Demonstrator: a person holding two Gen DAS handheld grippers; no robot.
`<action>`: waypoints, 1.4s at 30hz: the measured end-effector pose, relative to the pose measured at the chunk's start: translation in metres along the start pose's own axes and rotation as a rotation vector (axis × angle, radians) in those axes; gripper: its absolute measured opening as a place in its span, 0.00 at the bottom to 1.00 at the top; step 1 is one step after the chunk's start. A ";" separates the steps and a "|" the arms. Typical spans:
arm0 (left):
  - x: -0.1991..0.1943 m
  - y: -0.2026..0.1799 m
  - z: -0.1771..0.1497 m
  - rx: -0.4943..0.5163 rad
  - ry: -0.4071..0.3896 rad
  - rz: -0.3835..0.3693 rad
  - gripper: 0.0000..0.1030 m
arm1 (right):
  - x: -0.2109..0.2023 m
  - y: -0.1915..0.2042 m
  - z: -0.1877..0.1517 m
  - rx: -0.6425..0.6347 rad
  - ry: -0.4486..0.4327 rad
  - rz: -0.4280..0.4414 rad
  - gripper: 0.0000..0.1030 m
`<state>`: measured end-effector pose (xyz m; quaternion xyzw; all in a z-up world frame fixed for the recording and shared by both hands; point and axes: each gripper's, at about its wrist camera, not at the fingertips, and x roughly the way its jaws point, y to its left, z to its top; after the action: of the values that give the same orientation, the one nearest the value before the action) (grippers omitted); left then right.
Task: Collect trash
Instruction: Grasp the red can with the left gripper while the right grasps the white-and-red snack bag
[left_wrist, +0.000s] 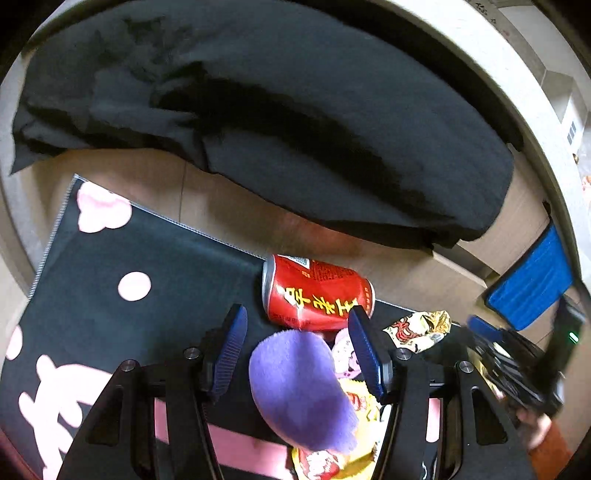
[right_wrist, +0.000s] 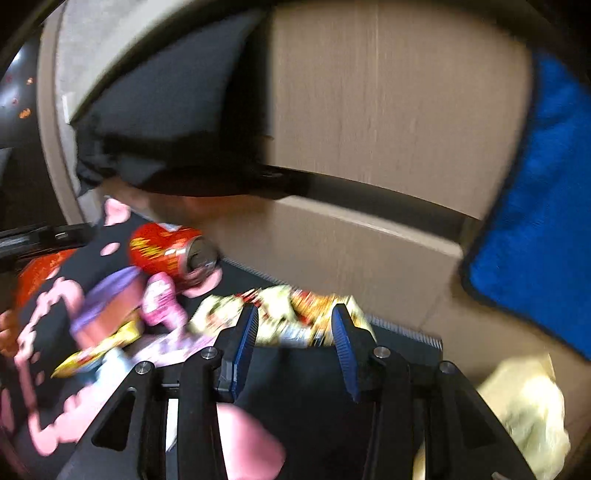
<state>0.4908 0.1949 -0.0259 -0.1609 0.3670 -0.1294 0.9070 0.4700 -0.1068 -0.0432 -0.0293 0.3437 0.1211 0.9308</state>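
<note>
A red drink can (left_wrist: 317, 297) lies on its side on a black mat with pink shapes (left_wrist: 122, 258). My left gripper (left_wrist: 299, 321) is open just short of the can, above a purple plush pad (left_wrist: 299, 387) and yellow snack wrappers (left_wrist: 364, 402). A crumpled white-and-red wrapper (left_wrist: 419, 328) lies right of the can. In the right wrist view, my right gripper (right_wrist: 295, 321) is open just before that crumpled wrapper (right_wrist: 295, 314). The can (right_wrist: 170, 254) lies far left there, beside the purple pad (right_wrist: 110, 302) and a pink wrapper (right_wrist: 162, 299).
A black cloth (left_wrist: 295, 122) is heaped on the wooden table (left_wrist: 221, 206) beyond the mat. A blue cloth (right_wrist: 535, 221) lies at the right. A pale crumpled bag (right_wrist: 524, 406) sits at lower right. The right gripper's body (left_wrist: 517, 354) shows in the left view.
</note>
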 end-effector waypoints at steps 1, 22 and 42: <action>0.005 0.004 0.004 0.001 0.003 0.003 0.56 | 0.010 -0.004 0.004 0.015 0.010 0.000 0.38; 0.102 0.031 0.032 -0.085 0.159 -0.048 0.57 | 0.007 0.013 -0.053 0.059 0.217 0.156 0.39; 0.016 0.024 -0.041 -0.072 0.191 -0.063 0.34 | 0.002 0.057 -0.050 -0.060 0.181 0.248 0.47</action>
<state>0.4756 0.2031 -0.0726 -0.1920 0.4509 -0.1593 0.8570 0.4265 -0.0580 -0.0808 -0.0251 0.4235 0.2423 0.8725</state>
